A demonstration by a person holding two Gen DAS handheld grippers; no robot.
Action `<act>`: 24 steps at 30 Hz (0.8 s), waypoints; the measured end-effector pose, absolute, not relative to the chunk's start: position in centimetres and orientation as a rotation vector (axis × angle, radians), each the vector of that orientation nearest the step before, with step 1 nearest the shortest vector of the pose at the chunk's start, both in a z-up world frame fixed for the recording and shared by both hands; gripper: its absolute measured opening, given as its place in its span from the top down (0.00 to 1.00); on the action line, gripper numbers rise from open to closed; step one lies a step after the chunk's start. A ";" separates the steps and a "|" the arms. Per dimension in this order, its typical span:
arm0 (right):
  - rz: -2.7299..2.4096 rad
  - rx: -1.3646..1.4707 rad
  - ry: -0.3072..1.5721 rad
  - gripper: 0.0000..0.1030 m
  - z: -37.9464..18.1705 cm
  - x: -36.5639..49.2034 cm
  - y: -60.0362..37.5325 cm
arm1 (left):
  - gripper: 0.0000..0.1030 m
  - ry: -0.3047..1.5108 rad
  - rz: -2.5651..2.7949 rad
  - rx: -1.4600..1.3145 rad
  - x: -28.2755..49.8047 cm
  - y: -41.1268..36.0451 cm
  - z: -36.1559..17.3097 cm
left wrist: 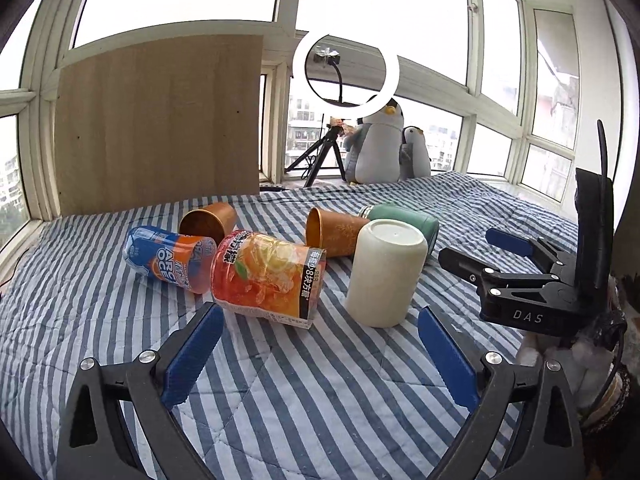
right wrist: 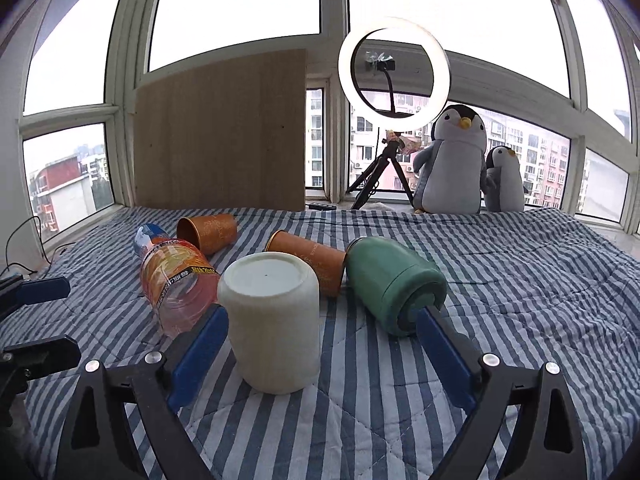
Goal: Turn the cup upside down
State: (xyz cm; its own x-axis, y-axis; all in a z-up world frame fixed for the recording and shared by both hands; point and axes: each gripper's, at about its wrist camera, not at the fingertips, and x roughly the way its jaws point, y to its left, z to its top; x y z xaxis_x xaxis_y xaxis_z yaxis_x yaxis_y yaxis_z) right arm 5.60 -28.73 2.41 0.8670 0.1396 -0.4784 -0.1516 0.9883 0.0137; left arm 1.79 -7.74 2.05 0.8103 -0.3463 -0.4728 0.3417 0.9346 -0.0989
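Observation:
A cream cup [left wrist: 384, 272] stands upside down on the striped quilt, flat base up; it also shows in the right wrist view [right wrist: 274, 320]. My right gripper [right wrist: 320, 320] is open, its blue fingers either side of the cup, not touching it. It shows from the side in the left wrist view [left wrist: 464, 246]. My left gripper [left wrist: 320, 316] is open and empty, just short of the orange drink bottle [left wrist: 268, 276] and left of the cup.
Two orange cups [left wrist: 208, 222] [left wrist: 334, 230], a green flask [left wrist: 404, 220] and a blue-orange bottle [left wrist: 168, 254] lie on their sides on the quilt [left wrist: 320, 392]. A wooden board [left wrist: 160, 120], ring light on tripod [left wrist: 346, 70] and plush penguins [left wrist: 380, 140] stand at the window.

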 end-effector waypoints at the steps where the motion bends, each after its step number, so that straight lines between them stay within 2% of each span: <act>1: 0.146 -0.027 0.488 0.08 2.4 5.3 -29.1 | 0.01 0.486 -0.359 -0.019 1.7 -8.0 2.2; 13: 0.094 -0.024 0.377 0.05 3.0 3.4 -31.4 | 0.01 0.227 -0.173 0.008 0.8 -11.0 2.8; 24: 0.075 0.043 0.324 0.05 2.8 3.0 -32.6 | 0.01 0.221 -0.156 0.000 1.3 -11.1 1.3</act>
State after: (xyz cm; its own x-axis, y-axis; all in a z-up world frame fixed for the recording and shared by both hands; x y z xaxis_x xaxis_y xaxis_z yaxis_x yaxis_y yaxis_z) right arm 2.96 -32.61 2.80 0.9451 0.0807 -0.3167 -0.0670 0.9963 0.0539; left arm 1.33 -11.13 1.33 0.9637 -0.1538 -0.2184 0.1537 0.9880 -0.0174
